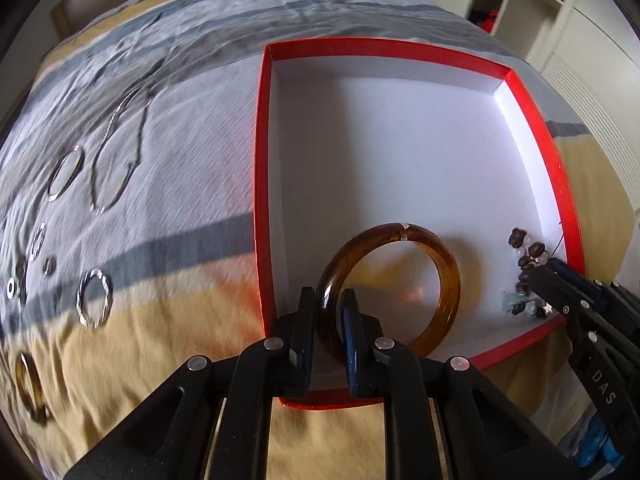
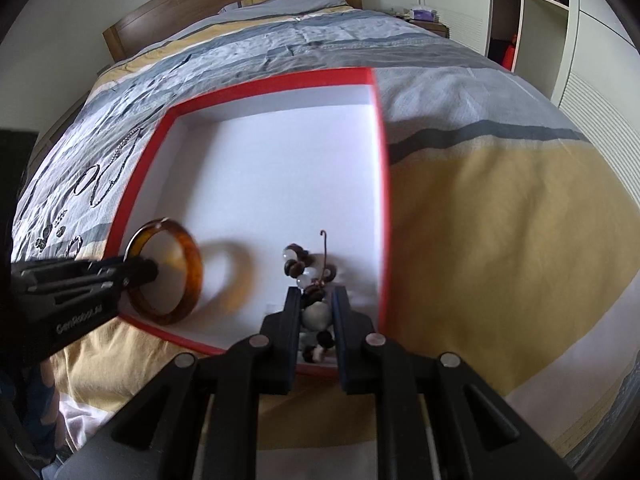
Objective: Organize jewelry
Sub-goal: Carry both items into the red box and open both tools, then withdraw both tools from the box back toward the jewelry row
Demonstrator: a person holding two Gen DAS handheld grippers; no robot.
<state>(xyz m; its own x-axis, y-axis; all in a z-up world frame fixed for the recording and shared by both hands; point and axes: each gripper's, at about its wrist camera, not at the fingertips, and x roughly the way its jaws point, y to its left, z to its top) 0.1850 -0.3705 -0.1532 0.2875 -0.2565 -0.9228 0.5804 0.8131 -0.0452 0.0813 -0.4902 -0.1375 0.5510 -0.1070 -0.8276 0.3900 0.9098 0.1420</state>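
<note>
Where the red box [image 1: 259, 184] meets the striped bedspread [image 1: 188, 168]: left gripper [image 1: 329, 300] clamped narrowly on amber bangle [image 1: 430, 248], held upright over the white floor near the front wall. Right gripper [image 2: 316, 300] pinched on beaded bracelet [image 2: 306, 268], beads trailing onto the floor by the right wall. Beyond, on fabric left of box: silver rings [image 1: 94, 298], thin chain [image 1: 116, 152].

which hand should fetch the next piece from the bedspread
Left, probably. The loose rings and chain lie left of the red box, on the left gripper's side. The right gripper works the box's far corner, holding beads.
</note>
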